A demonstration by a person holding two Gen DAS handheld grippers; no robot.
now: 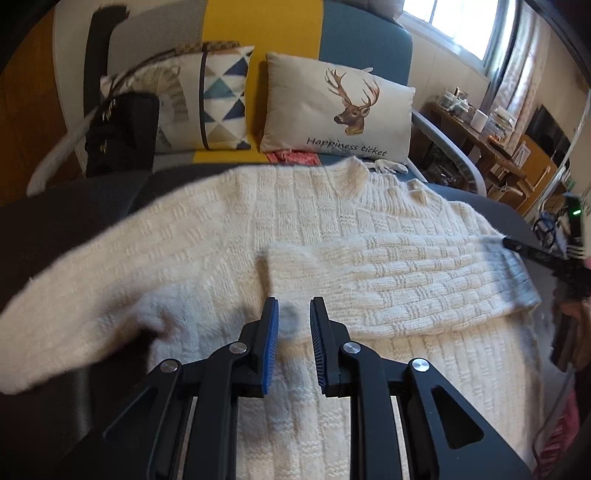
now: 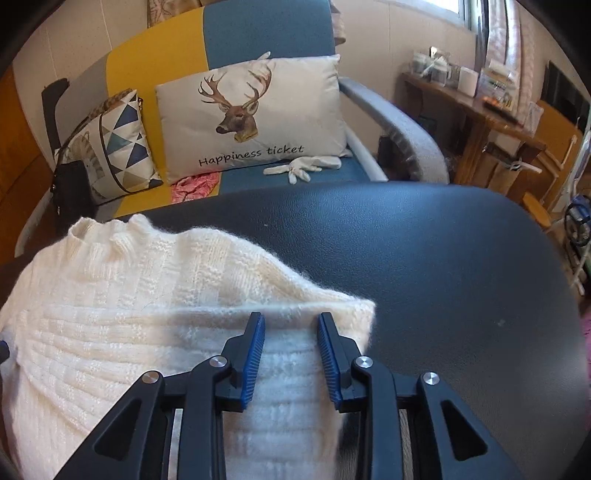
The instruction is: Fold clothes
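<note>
A deer cushion (image 2: 255, 114), a triangle-patterned cushion (image 2: 122, 144) and white gloves (image 2: 303, 168) are seen on the sofa (image 2: 258, 37) at twelve o'clock. The cream knitted sweater (image 1: 280, 225) is spread on the dark table (image 2: 424, 251), one sleeve (image 1: 406, 280) folded across its body. The left gripper (image 1: 293, 306) and right gripper (image 2: 290, 321) are held apart above the knit, nothing clamped.

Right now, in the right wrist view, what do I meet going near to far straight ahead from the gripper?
right gripper → white sweater → dark table → white gloves → deer cushion → sofa back
</note>
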